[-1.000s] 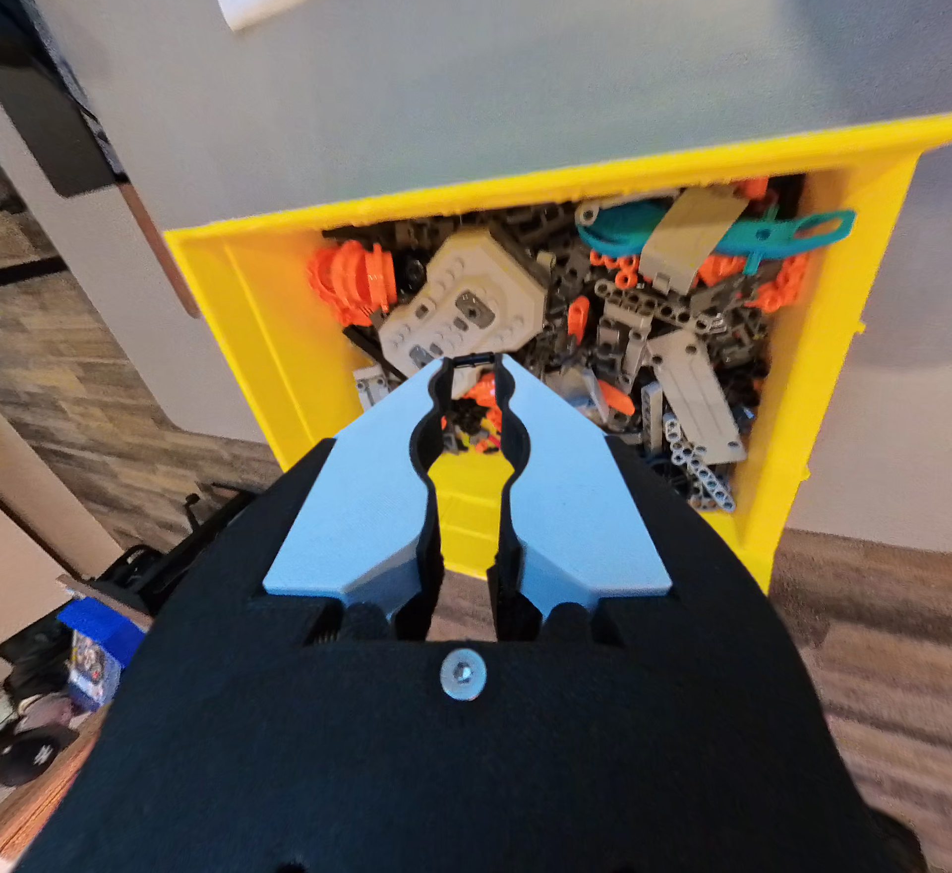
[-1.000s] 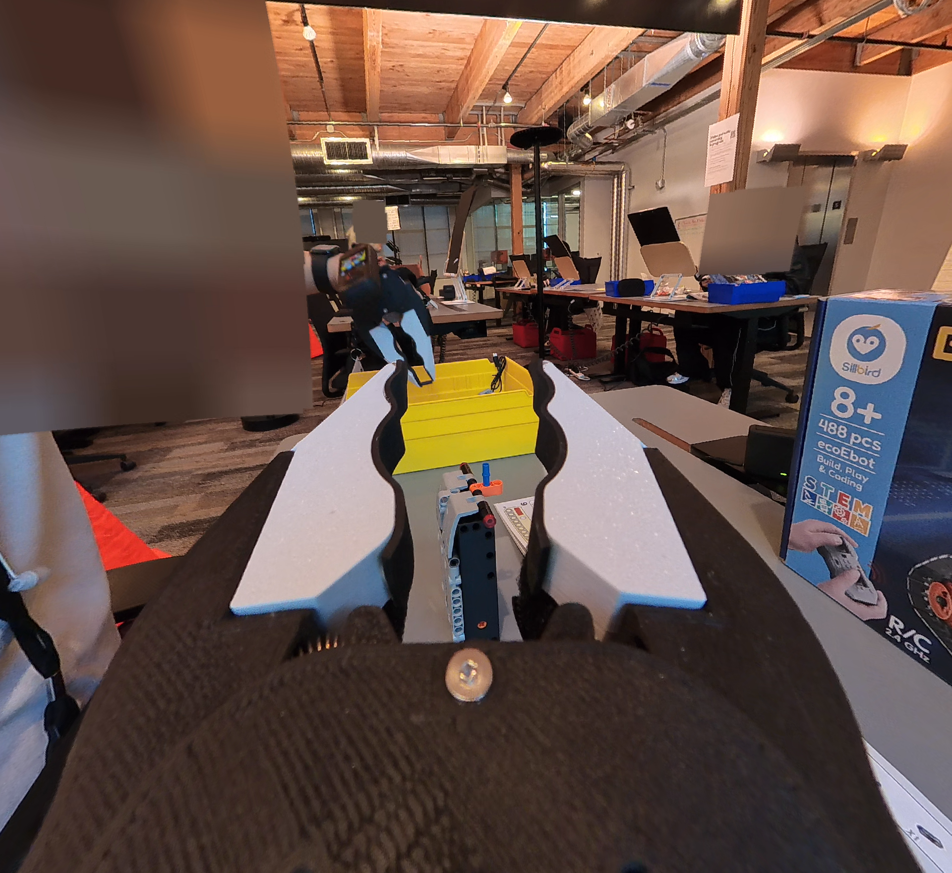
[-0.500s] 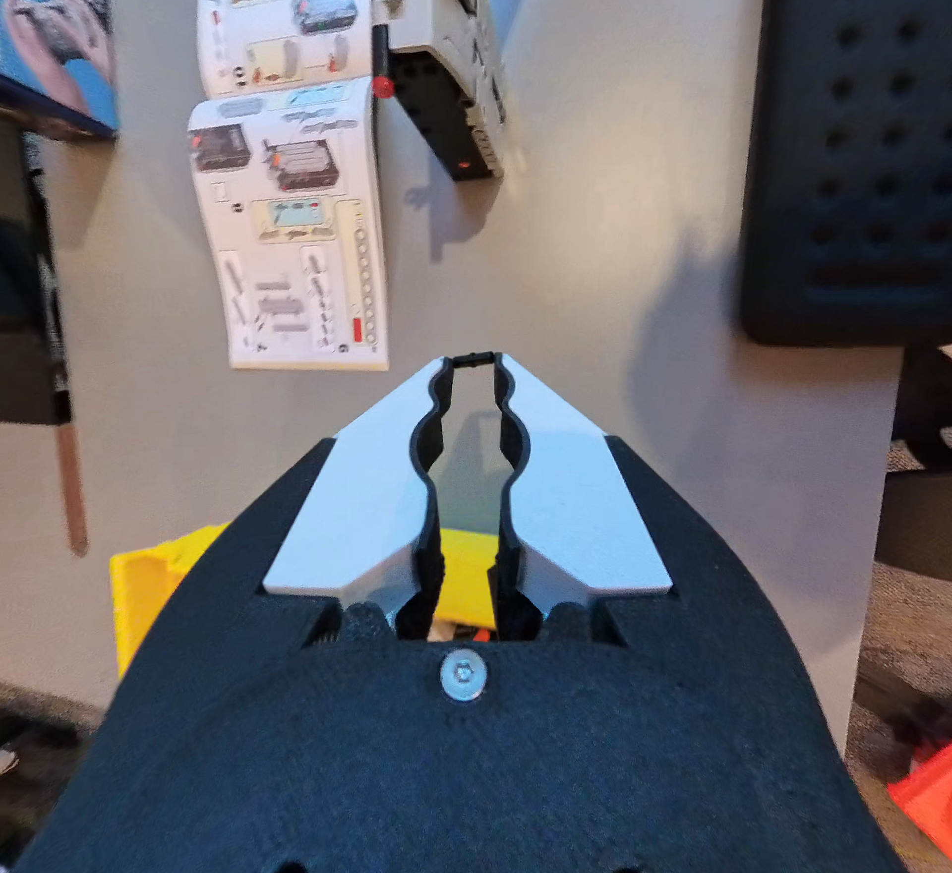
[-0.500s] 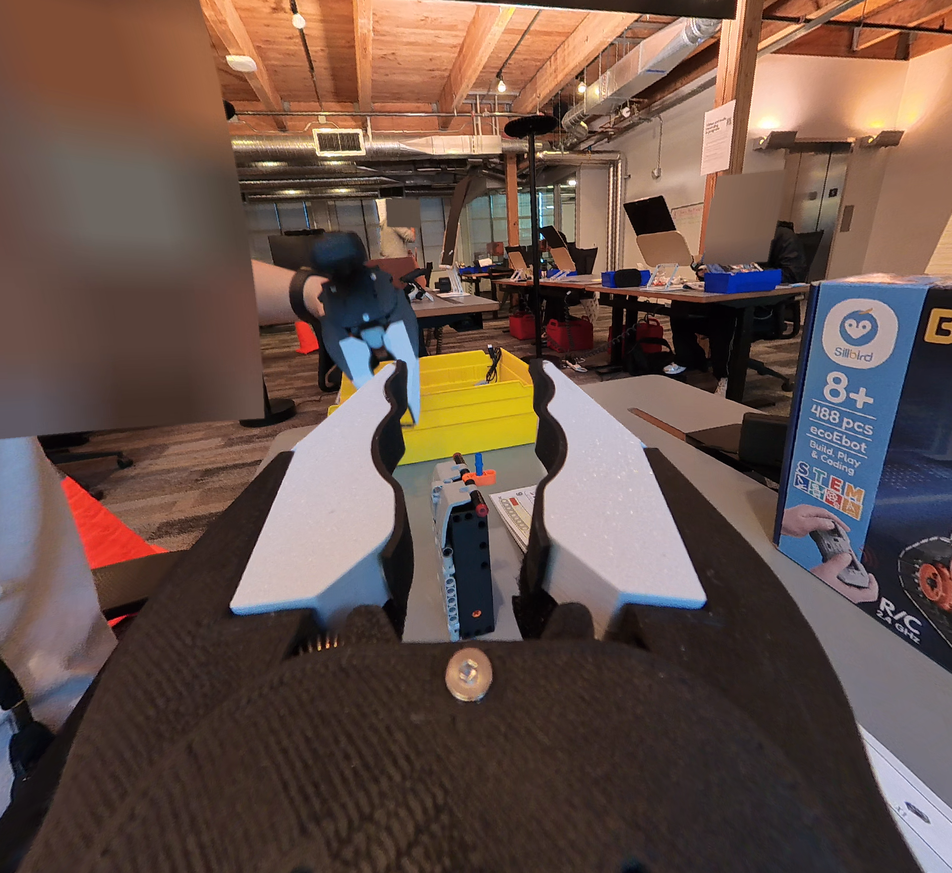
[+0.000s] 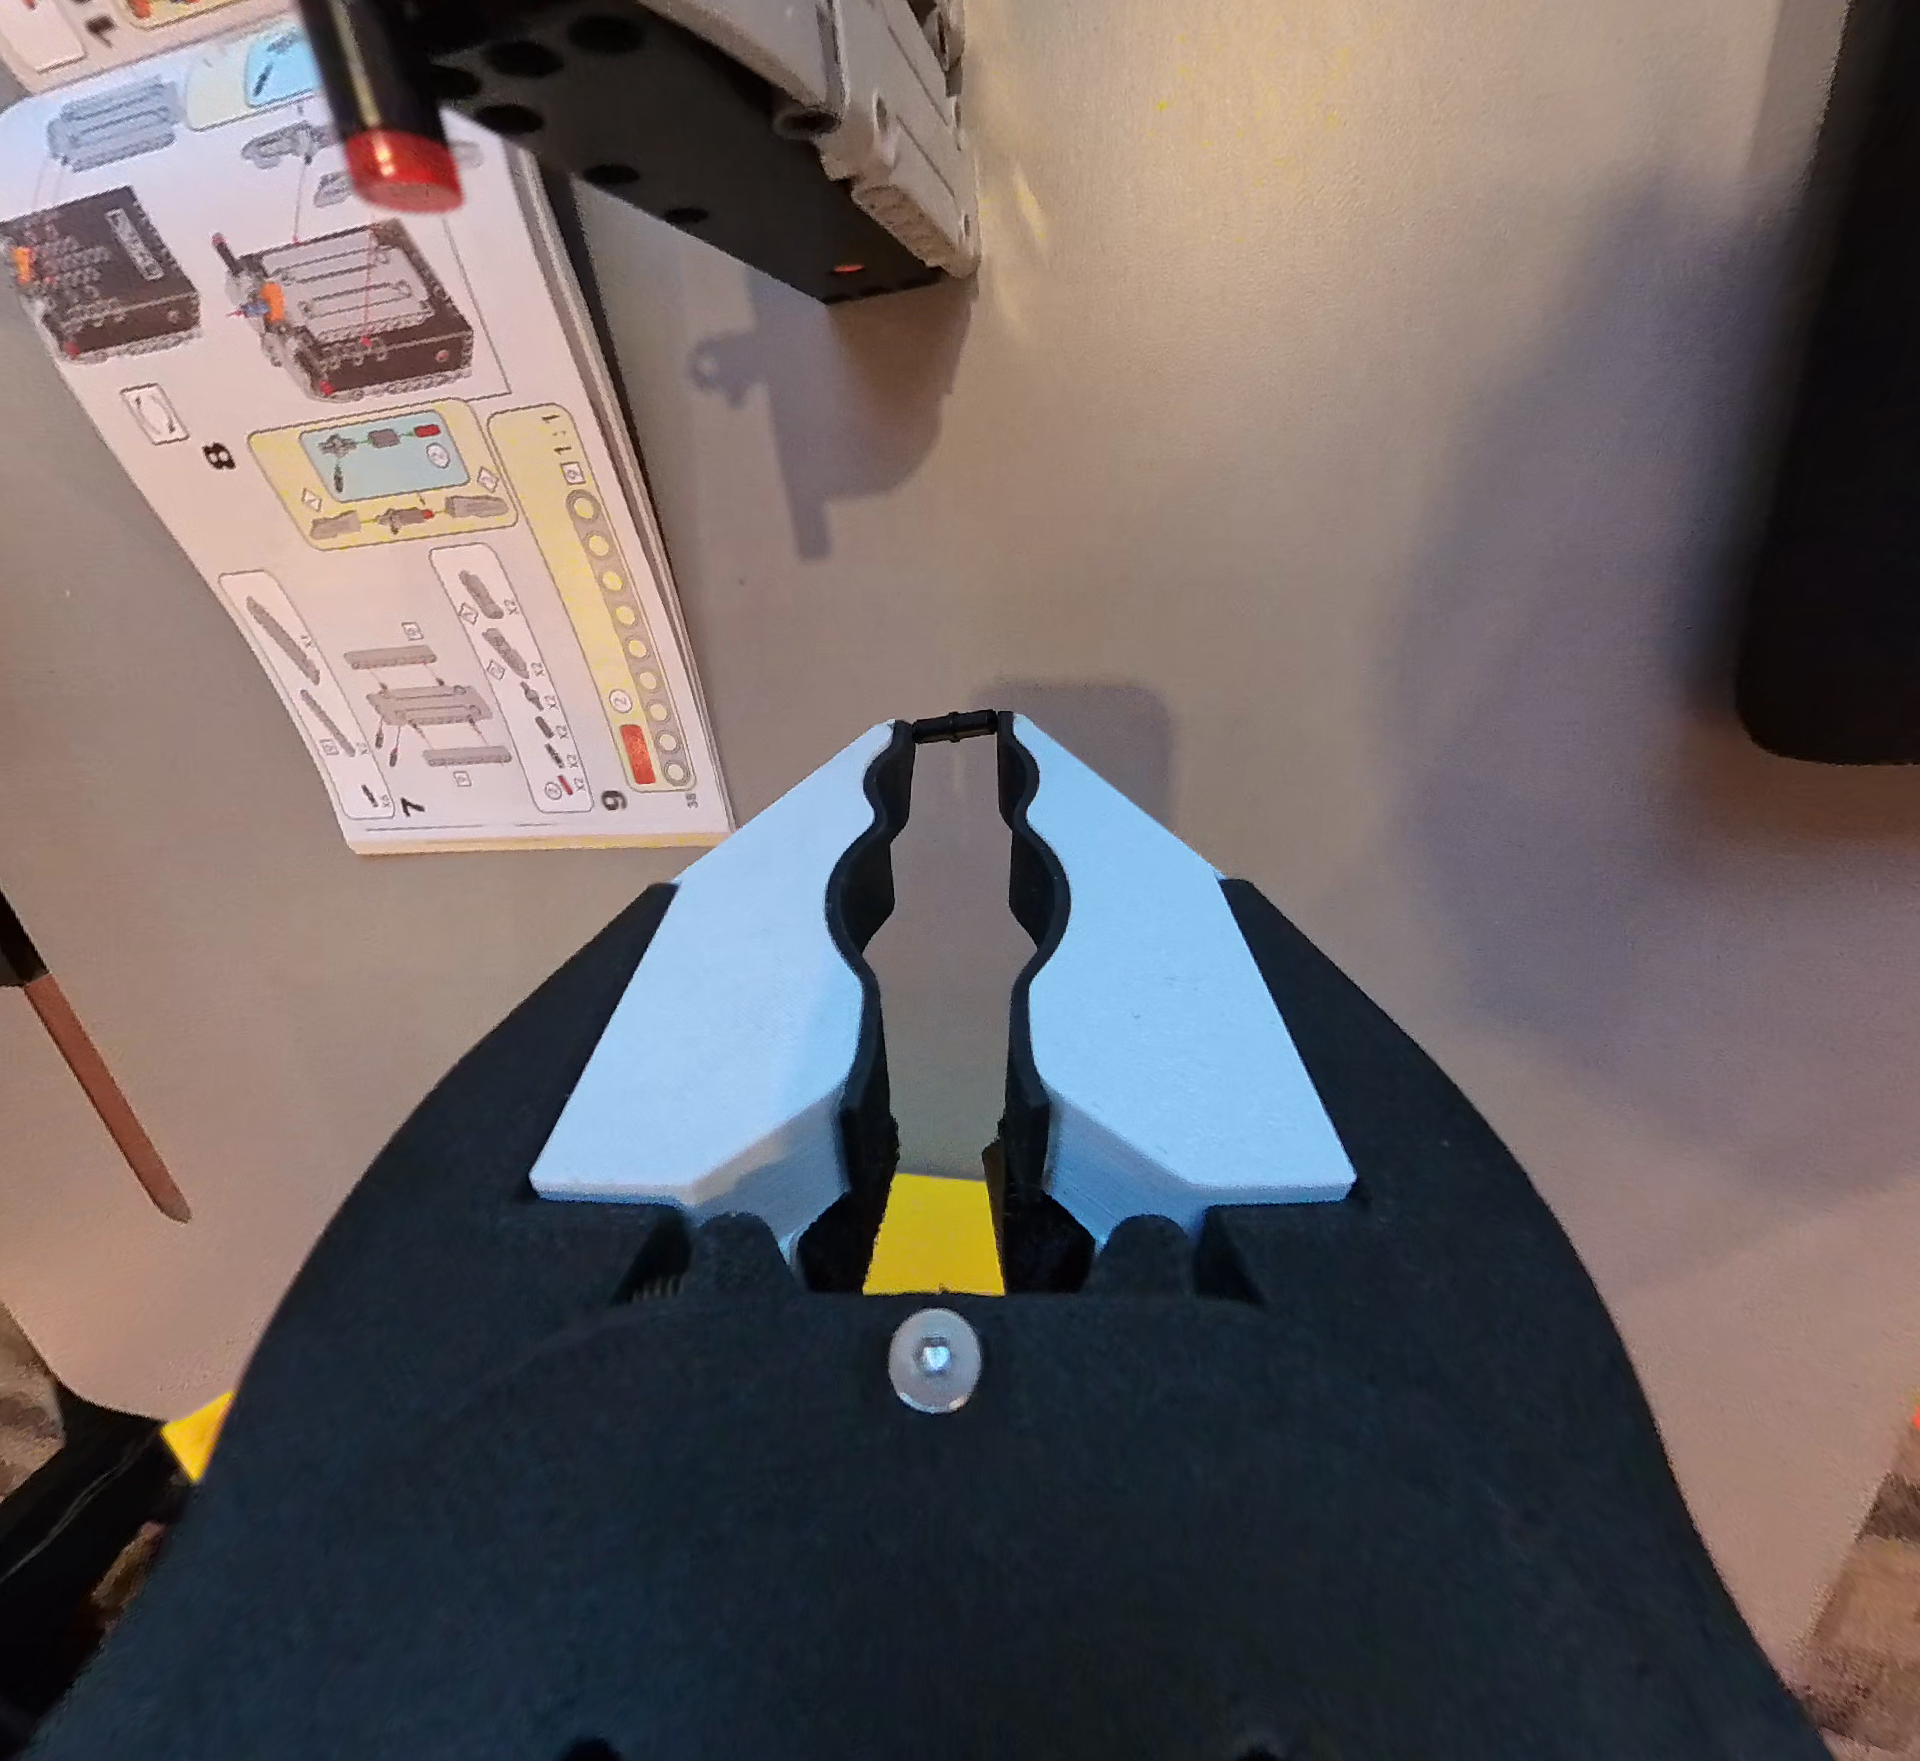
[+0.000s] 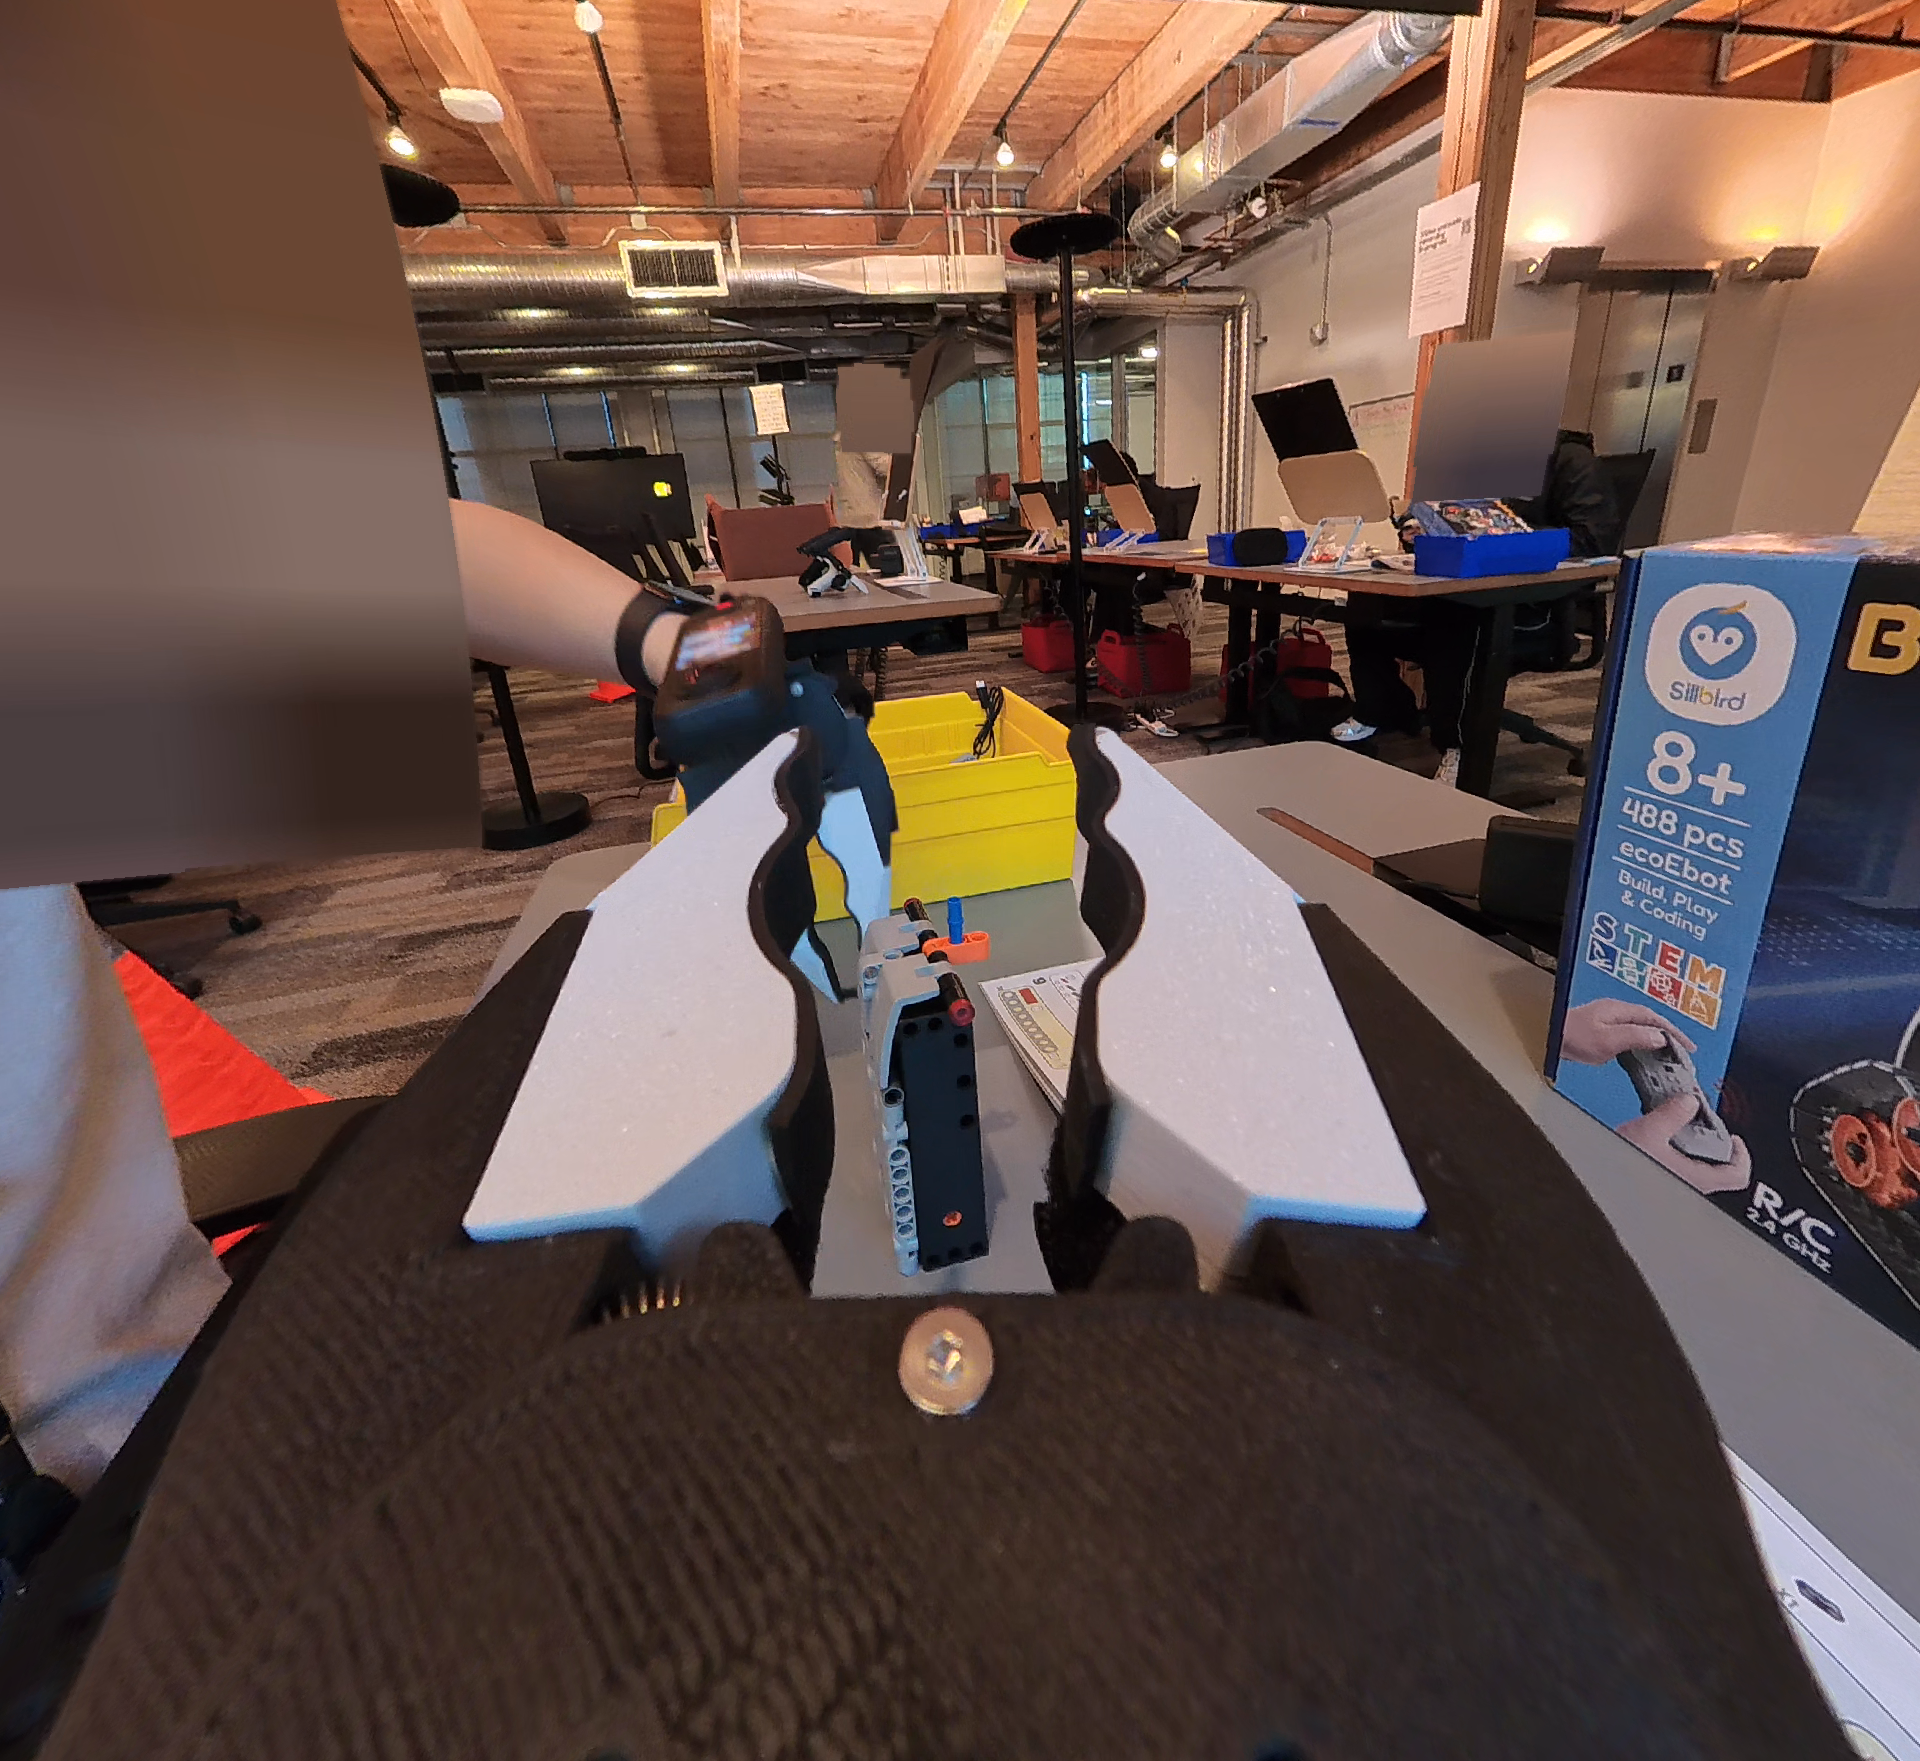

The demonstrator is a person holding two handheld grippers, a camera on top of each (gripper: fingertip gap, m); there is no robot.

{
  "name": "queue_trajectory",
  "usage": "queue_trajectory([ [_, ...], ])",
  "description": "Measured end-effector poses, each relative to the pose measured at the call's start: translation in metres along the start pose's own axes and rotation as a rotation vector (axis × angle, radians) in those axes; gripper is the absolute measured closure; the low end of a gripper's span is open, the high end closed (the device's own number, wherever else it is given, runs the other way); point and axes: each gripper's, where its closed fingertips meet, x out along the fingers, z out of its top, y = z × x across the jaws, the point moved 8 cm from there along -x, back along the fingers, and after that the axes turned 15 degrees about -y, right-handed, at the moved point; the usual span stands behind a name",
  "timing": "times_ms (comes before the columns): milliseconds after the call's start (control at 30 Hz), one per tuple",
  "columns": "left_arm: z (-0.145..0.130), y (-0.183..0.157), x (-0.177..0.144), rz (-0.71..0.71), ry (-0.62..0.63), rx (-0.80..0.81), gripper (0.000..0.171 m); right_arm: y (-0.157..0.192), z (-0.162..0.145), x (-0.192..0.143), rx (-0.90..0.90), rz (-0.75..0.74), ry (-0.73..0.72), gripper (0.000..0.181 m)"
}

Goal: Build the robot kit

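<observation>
Pin first: a small black connector pin (image 5: pixel 956 727) sits crosswise between the very tips of my left gripper (image 5: pixel 956 745), its long axis running from one fingertip to the other, and the jaws are closed down just enough to pinch it there. Ahead of those tips and off to the left lies the grey-and-black block assembly (image 5: pixel 727 101), with a black axle capped in red (image 5: pixel 364 49) standing along its near side. Nothing touches yet; bare grey worktop (image 5: pixel 1351 464) lies between pin and block. An open instruction booklet (image 5: pixel 416 516) lies flat just beside the assembly, on the left of that view.

My right gripper (image 6: pixel 940 870) has its jaws spread wide and grips nothing. The same assembly (image 6: pixel 925 1088) lies on the worktop between its two fingers, long axis pointing away along them, with clear gaps on both sides. An orange connector with a blue peg (image 6: pixel 956 942) sticks out at the far end. From here I see the left gripper coming down at that far end, so the left is the one nearest the axle end and the right flanks the body.

Beyond stands a yellow bin (image 6: pixel 987 807), a printed blue box (image 6: pixel 1714 880) to the right, and an open workroom with timber ceiling beams and rows of desks.
</observation>
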Motion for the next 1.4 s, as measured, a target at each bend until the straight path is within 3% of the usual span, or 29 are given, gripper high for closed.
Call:
queue_trajectory([
  [433,-0.009,-0.001,0.018,-0.022,0.072,0.045,0.157,0.002,0.005,-0.002,-0.004,0.011,-0.013,0.133],
  [1233,-0.018,-0.004,0.024,-0.082,0.087,0.041,0.158,0.001,0.008,-0.004,-0.012,0.003,-0.018,0.133],
  [1400,-0.015,0.001,0.017,-0.048,0.040,0.020,0.147,0.001,0.009,-0.006,-0.022,0.002,-0.015,0.132],
])
